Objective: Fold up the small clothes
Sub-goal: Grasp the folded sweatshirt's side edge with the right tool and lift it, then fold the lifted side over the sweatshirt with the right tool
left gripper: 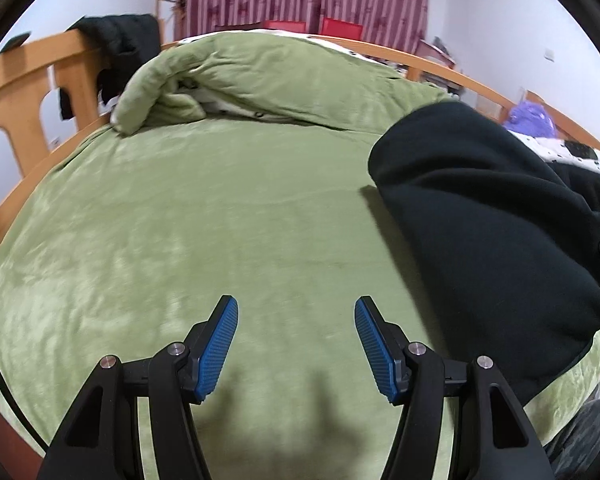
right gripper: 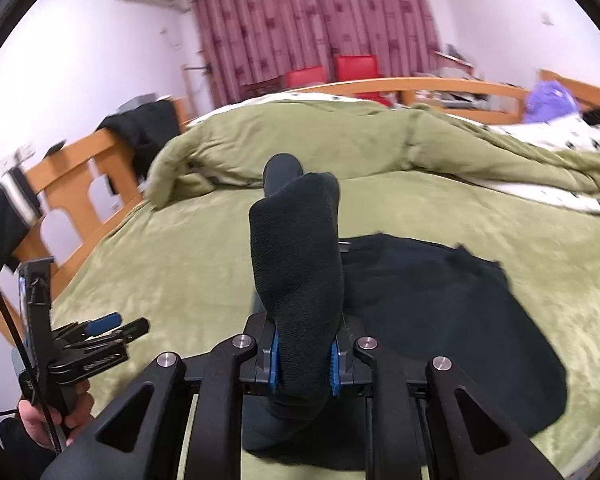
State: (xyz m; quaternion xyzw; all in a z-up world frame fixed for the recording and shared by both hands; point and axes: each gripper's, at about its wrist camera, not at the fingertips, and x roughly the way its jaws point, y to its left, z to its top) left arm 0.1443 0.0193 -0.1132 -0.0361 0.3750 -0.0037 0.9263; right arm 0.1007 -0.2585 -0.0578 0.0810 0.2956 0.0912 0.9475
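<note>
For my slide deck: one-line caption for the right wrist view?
Right gripper clamps a dark sock above the green blanket.

White walls, maroon patterned curtain [right gripper: 312, 28], wooden bed frame [left gripper: 32, 80] – green blanket [left gripper: 220, 220], red chairs [right gripper: 356, 66] beyond

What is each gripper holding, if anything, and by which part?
The right gripper is clamped on a black garment by a bunched fold; which part is unclear. The left gripper is open and holds nothing.
</note>
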